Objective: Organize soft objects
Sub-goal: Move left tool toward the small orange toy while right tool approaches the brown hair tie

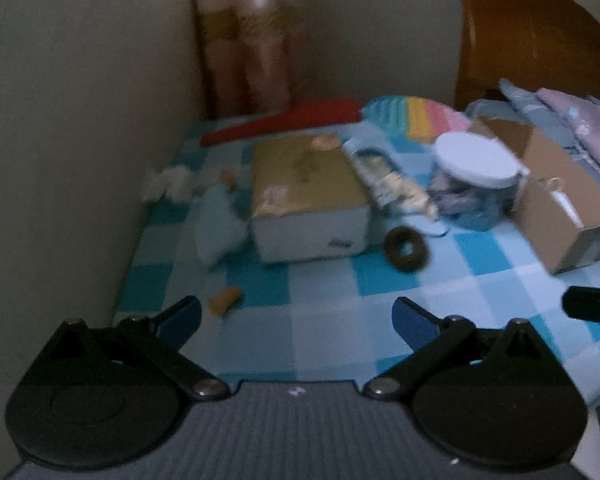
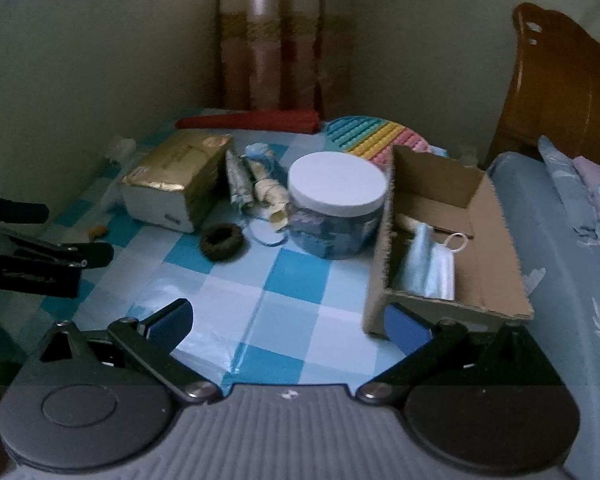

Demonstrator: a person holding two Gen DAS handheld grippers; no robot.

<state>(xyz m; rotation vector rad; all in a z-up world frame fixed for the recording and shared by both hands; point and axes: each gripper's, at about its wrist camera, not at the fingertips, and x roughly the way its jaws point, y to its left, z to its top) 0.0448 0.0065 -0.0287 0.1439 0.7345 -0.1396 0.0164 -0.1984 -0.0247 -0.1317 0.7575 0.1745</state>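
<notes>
An open cardboard box [image 2: 440, 196] sits on the right of the blue checked sheet [image 2: 284, 304], with folded face masks [image 2: 428, 264] inside; it also shows in the left wrist view [image 1: 556, 184]. A dark brown hair scrunchie [image 2: 221, 241] lies mid-sheet, also in the left wrist view [image 1: 406, 249]. A light blue soft item [image 1: 220, 226] lies left of the gold box. My left gripper [image 1: 296, 320] is open and empty above the sheet. My right gripper [image 2: 288, 324] is open and empty, its right finger by the box's near corner.
A gold tissue box [image 2: 180, 184], rolled socks [image 2: 256, 184], a white-lidded jar [image 2: 336, 208], a rainbow pop toy [image 2: 372, 138] and a red cloth [image 2: 252, 120] sit further back. Small orange pieces [image 1: 224, 300] lie at left. Walls, curtain, wooden headboard [image 2: 560, 92] and pillows [image 2: 572, 200] surround.
</notes>
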